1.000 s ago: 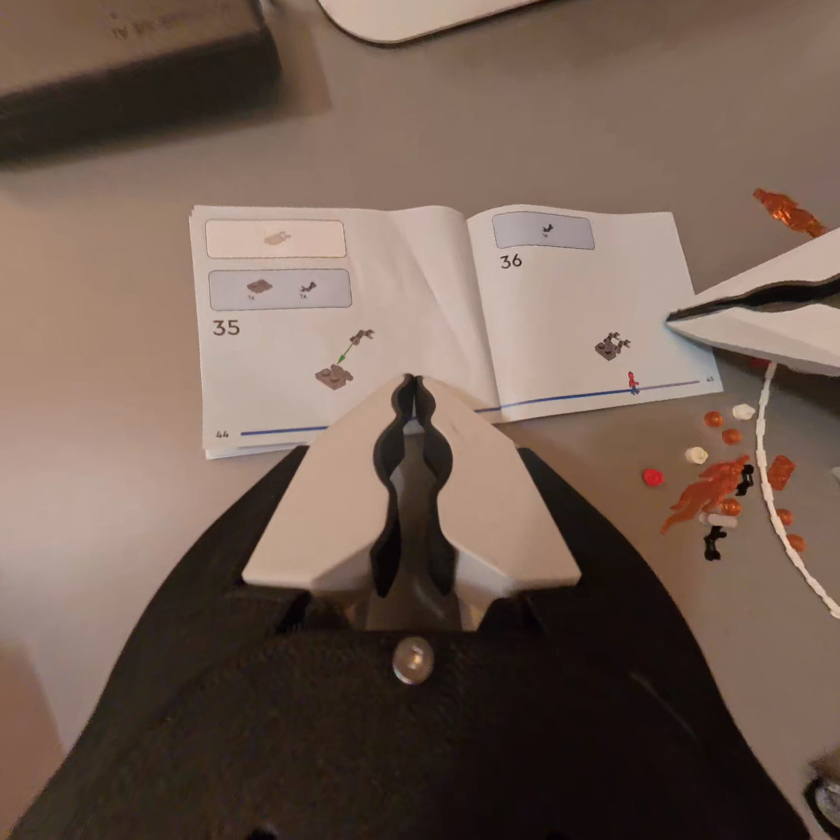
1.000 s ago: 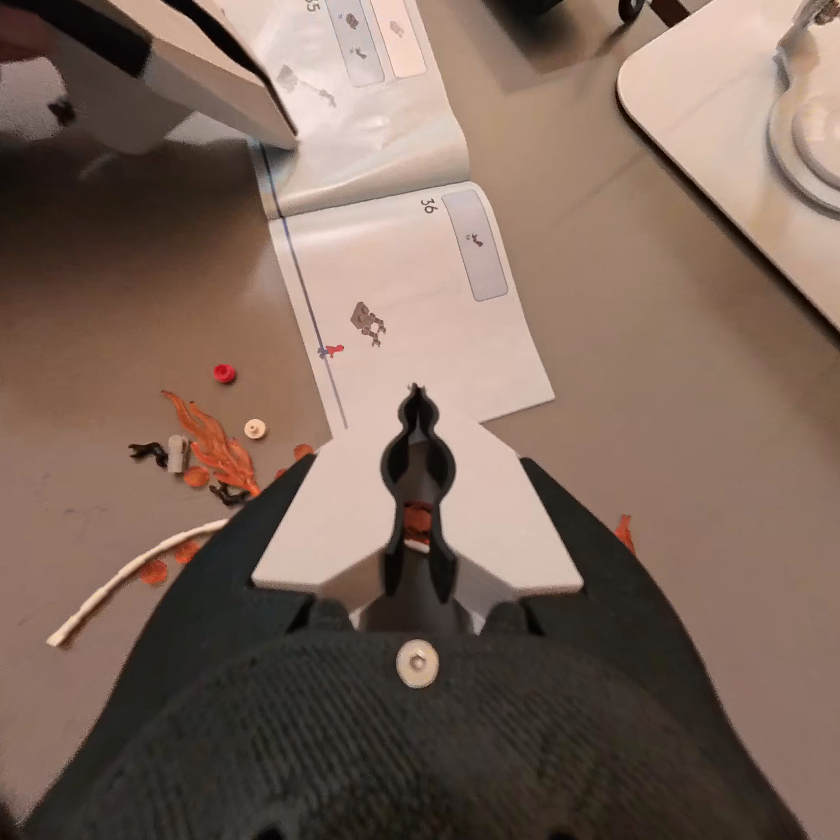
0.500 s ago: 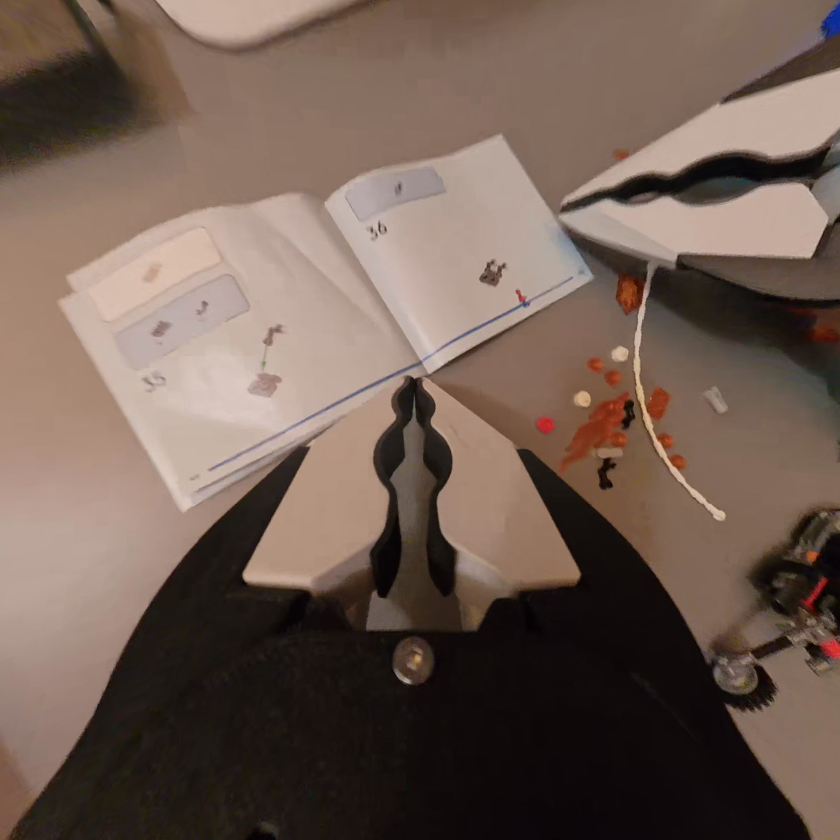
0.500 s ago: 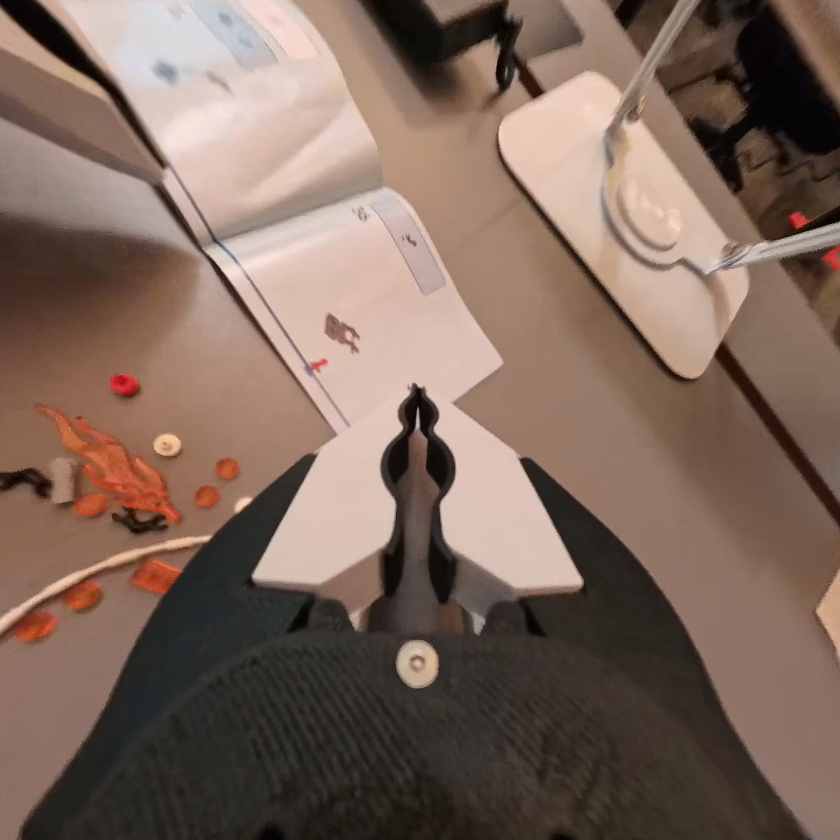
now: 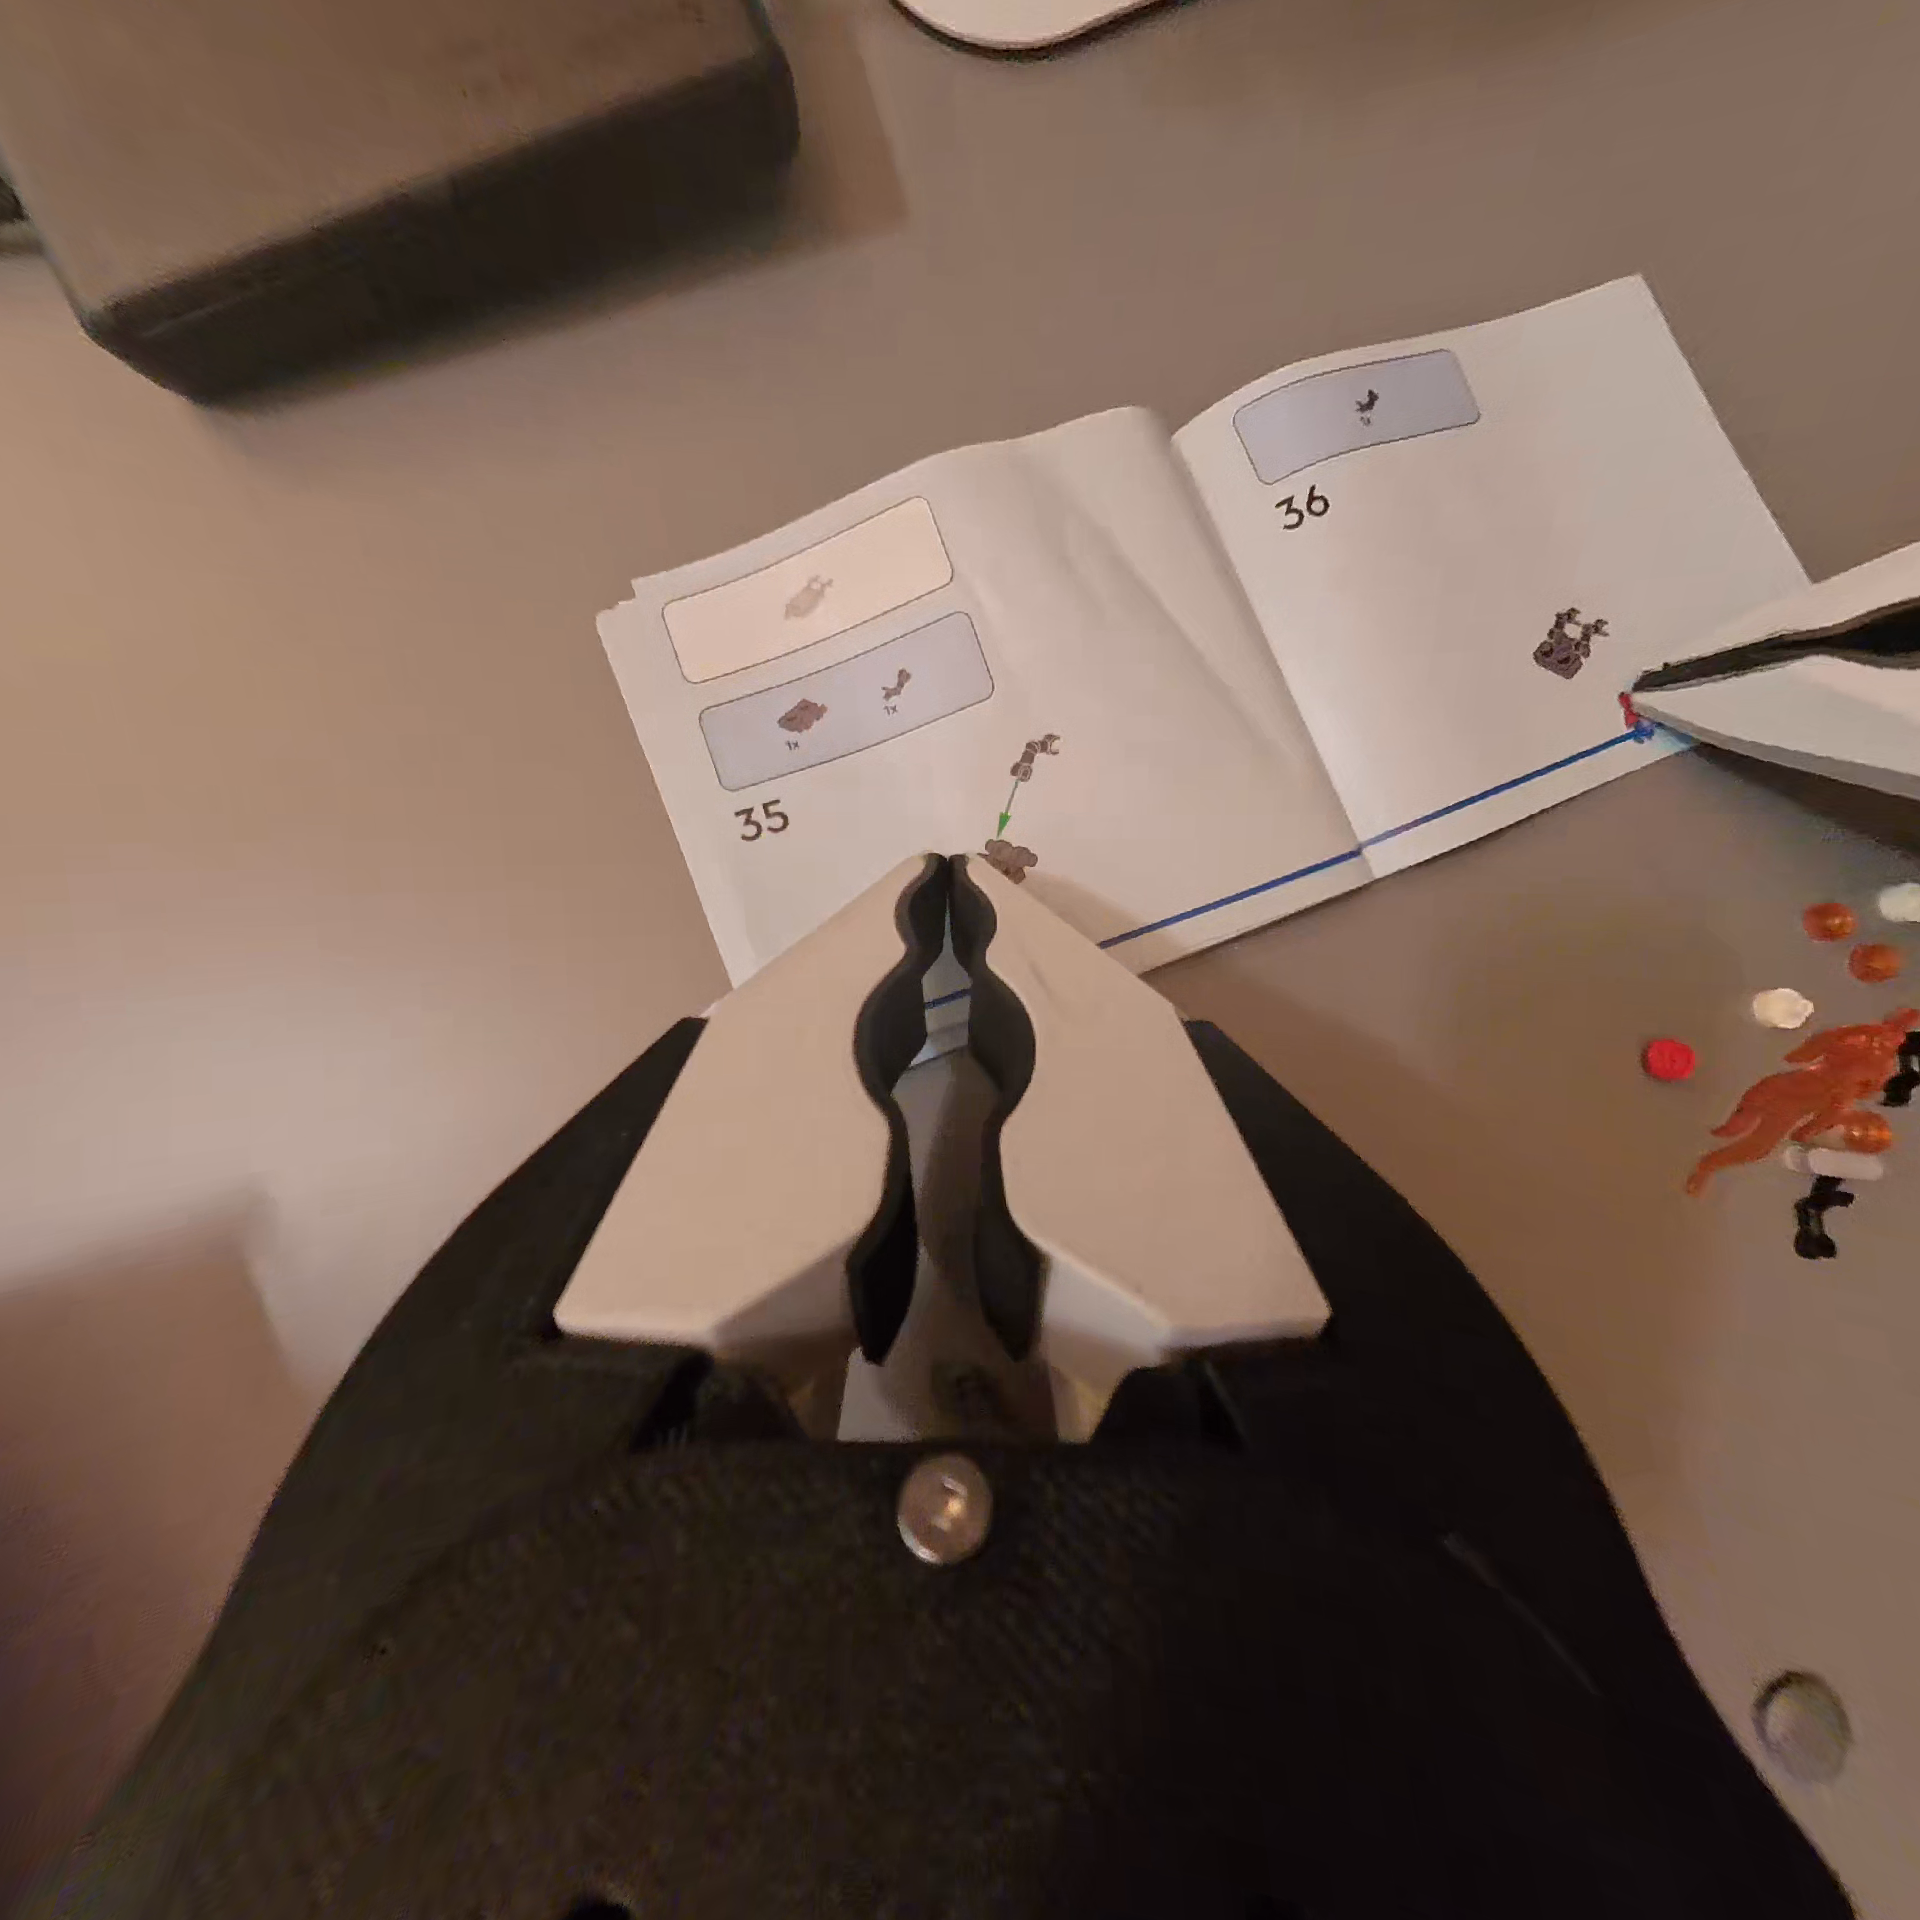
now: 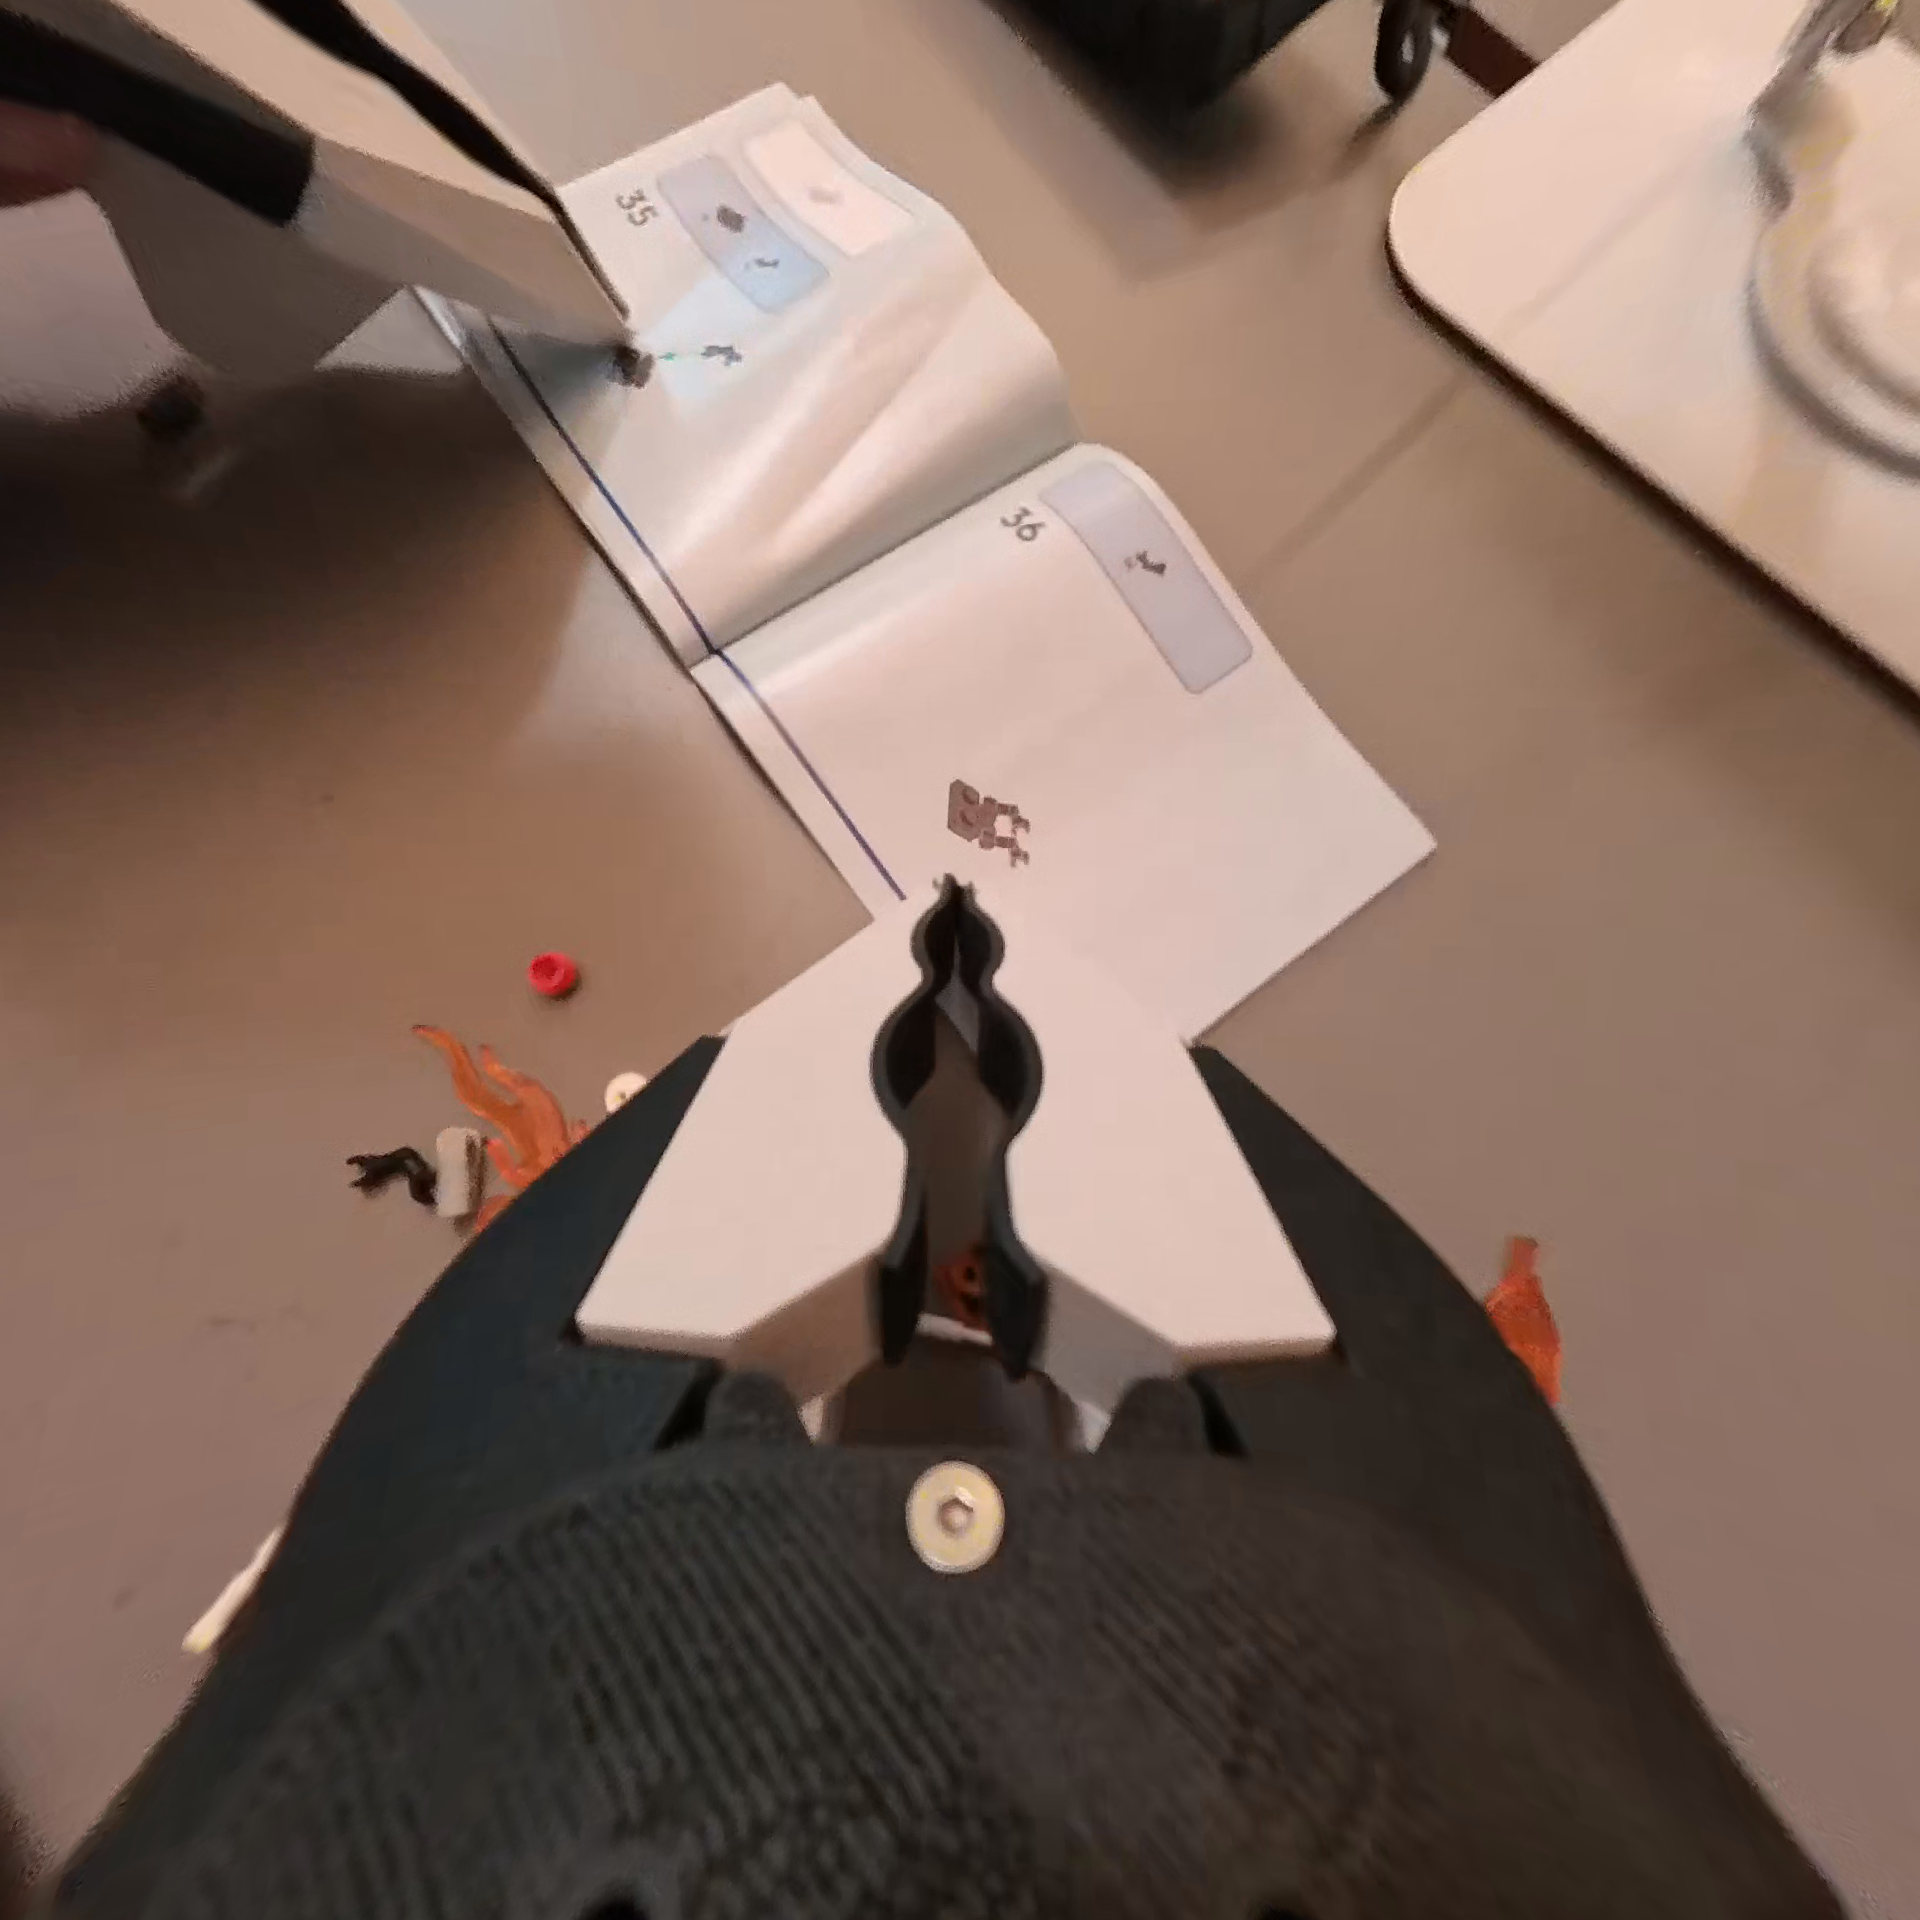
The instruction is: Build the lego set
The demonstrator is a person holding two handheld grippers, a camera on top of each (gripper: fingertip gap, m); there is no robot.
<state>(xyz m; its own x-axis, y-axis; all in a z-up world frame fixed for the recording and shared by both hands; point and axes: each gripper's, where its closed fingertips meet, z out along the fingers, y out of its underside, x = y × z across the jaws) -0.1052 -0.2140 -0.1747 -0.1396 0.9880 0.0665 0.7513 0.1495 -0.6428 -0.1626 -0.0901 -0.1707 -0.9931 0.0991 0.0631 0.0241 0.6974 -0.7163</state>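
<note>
Over at the bench's far left corner sits a dark grey box [image 5: 395, 177], a bit blurred. Nearer the middle, the left gripper [image 5: 948, 864] hangs over the near left corner of the open instruction booklet [image 5: 1122, 665], its tips clenched together with nothing between them. The booklet lies flat on the bench [image 5: 312, 790], both pages showing small drawings of brown parts above a blue line along the near edge. Beyond it, at the far edge, the rounded corner of a white lamp base [image 6: 1621, 343] pokes in. The right gripper [image 6: 954, 894] points at the booklet's right page near its near corner; its tips are pinched shut too, and a tiny dark speck shows at the very tip, though I cannot tell what it is. To the right of the booklet the loose lego pieces lie scattered: a red round stud [image 5: 1670, 1060], a translucent orange flame piece [image 5: 1797, 1112], small orange and white studs, and a black claw-like bit [image 5: 1818, 1226].
</note>
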